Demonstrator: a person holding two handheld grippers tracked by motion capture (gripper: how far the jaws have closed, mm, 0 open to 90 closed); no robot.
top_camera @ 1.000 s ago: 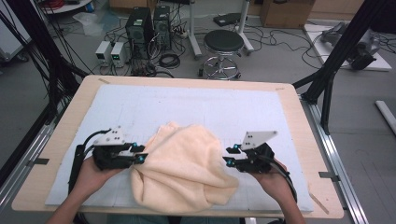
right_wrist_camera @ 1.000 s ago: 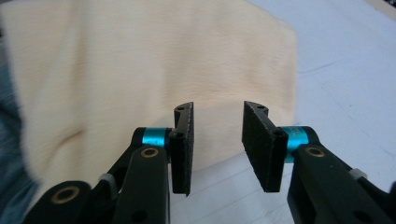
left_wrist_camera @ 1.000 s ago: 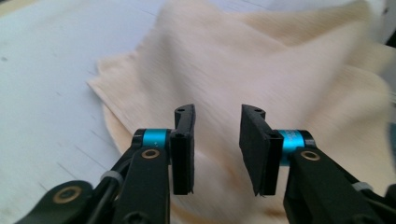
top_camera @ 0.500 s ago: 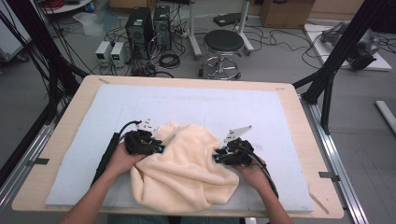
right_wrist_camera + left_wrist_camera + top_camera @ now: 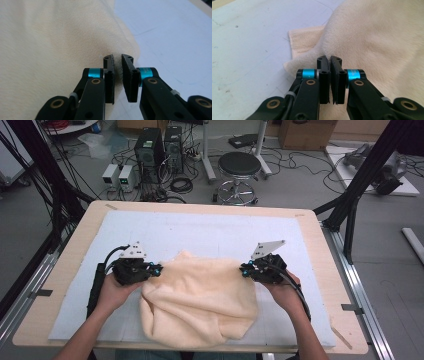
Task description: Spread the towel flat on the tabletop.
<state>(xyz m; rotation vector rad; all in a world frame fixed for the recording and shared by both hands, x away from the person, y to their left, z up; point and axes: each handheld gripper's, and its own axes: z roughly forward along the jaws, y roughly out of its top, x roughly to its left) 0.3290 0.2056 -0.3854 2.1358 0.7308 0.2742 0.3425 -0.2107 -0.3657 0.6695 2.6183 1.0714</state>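
High view: cream towel (image 5: 200,302) on pale-blue mat (image 5: 210,232).

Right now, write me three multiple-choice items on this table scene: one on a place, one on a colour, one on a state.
1. Where does the towel lie?
A. Between the two grippers
B. On the stool
C. On the floor

2. What colour is the towel?
A. Dark green
B. Cream
C. Red

3. How does the towel lie?
A. Folded in a neat square
B. Rolled into a tube
C. Bunched and rumpled

Answers:
1. A: in the high view it lies on the mat between the left gripper and the right gripper.
2. B: its pile is pale cream.
3. C: its folds are loose and uneven.
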